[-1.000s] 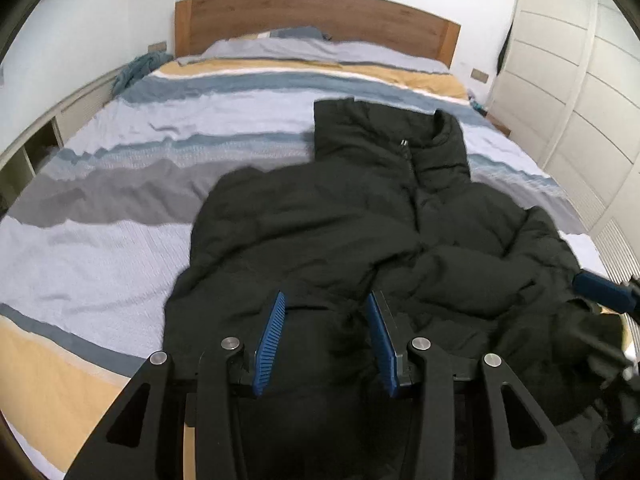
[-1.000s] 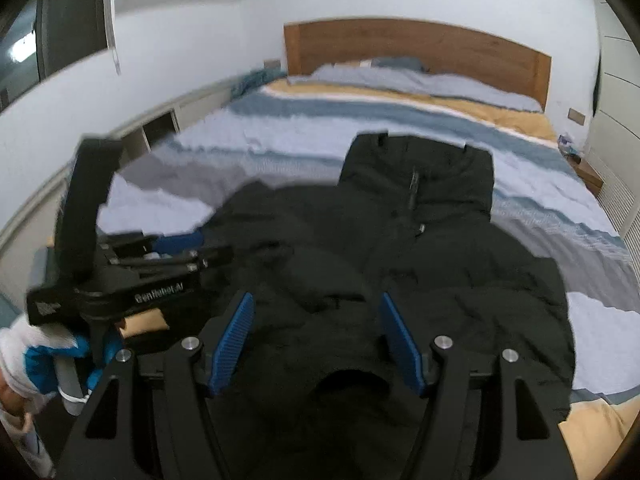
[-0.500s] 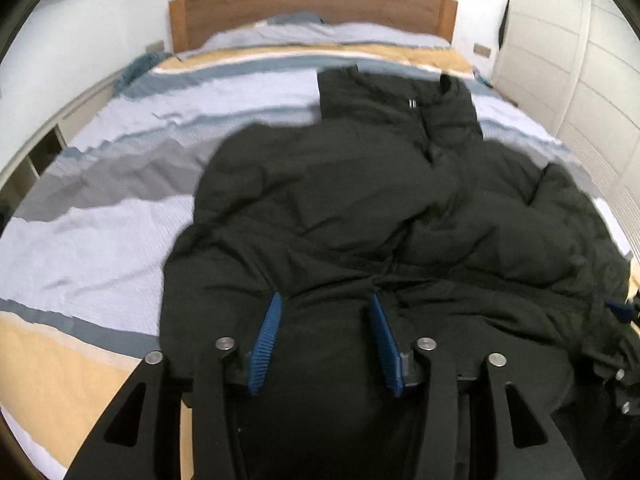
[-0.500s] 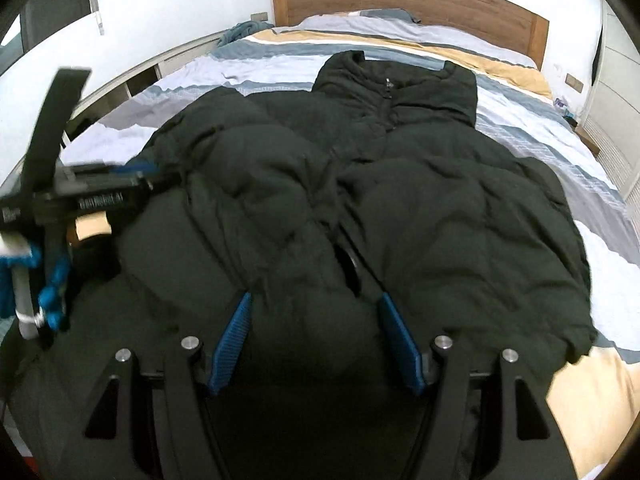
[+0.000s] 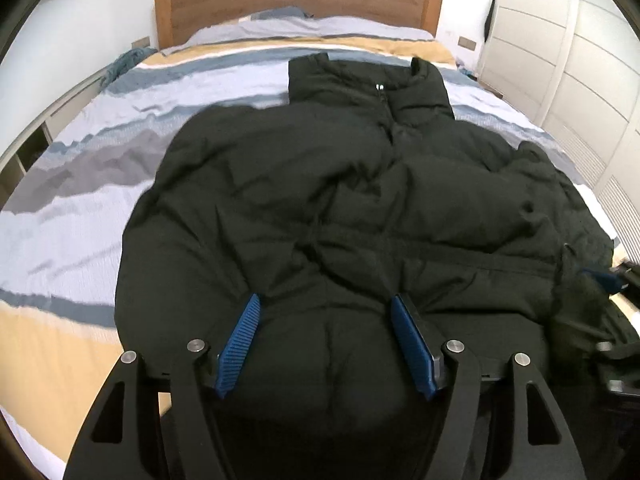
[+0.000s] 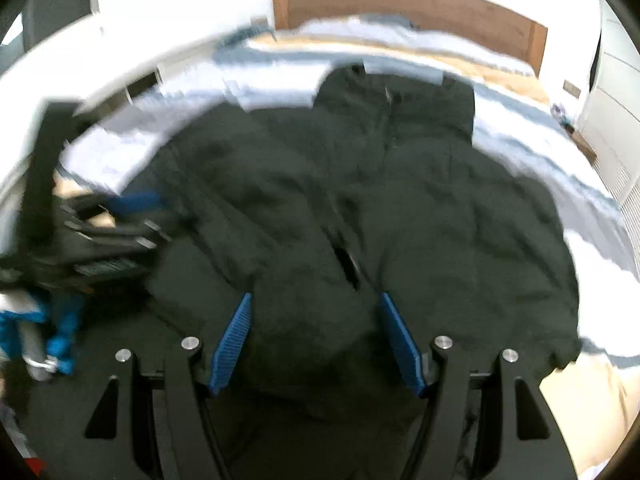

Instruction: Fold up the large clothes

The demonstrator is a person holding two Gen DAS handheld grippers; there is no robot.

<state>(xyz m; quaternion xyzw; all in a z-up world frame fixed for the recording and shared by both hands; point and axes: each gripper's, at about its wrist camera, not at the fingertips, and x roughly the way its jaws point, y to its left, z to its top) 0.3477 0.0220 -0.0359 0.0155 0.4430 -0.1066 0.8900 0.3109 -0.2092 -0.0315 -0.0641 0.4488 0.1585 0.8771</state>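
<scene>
A black puffer jacket (image 5: pixel 360 200) lies spread on the striped bed (image 5: pixel 80 200), front up, with its collar toward the headboard. My left gripper (image 5: pixel 325 300) is at the jacket's near hem. Its jaws are opening and a bulge of fabric sits loose between the blue pads. In the right wrist view the jacket (image 6: pixel 440 220) looks blurred. My right gripper (image 6: pixel 315 298) is also at the near hem, where a thick lump of the jacket fills the gap between its pads. The left gripper (image 6: pixel 120 216) shows at that view's left edge, above a blue-and-white gloved hand (image 6: pixel 36 320).
A wooden headboard (image 5: pixel 300 0) and pillows close the far end of the bed. White wardrobe doors (image 5: pixel 580 60) run along the right side. A low shelf (image 5: pixel 24 148) and a teal cloth (image 5: pixel 120 64) are on the left. Bare bedding lies left of the jacket.
The jacket has gone from a bunched heap to lying flatter on the bed. Both grippers have sunk toward it. The left jaws have widened; the right jaws keep the same gap.
</scene>
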